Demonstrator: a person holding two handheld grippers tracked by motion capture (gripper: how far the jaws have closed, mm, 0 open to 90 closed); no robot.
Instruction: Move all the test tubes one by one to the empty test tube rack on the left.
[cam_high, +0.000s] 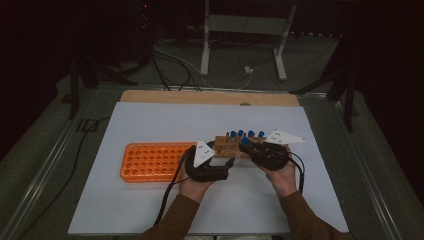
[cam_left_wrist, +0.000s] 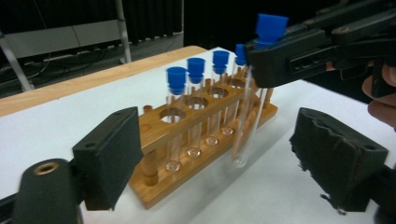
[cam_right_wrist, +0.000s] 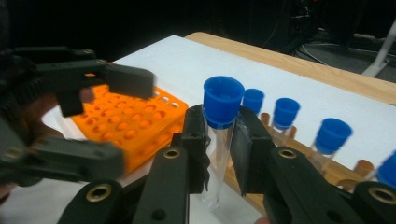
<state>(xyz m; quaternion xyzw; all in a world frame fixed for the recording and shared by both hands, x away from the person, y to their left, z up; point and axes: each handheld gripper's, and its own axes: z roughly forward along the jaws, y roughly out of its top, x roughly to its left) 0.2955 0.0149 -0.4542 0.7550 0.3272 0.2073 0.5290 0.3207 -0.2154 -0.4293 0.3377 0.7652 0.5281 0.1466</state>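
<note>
Test tube (cam_right_wrist: 217, 154): clear, glossy glass, closed by a smooth blue plastic stopper (cam_right_wrist: 223, 100) and clamped between the matt, rough-edged black foam pads (cam_right_wrist: 243, 149) of the right tool (cam_right_wrist: 219, 154), whose body is matt black plastic. Tube stand (cam_left_wrist: 201, 140): varnished wood with a slight sheen; the orange rack (cam_high: 155, 161) is smooth moulded plastic. Table (cam_high: 210, 97): bare matt wood at the far edge, covered by a matt white sheet (cam_high: 165, 125); the sleeve (cam_high: 172, 222) is brown cloth.
</note>
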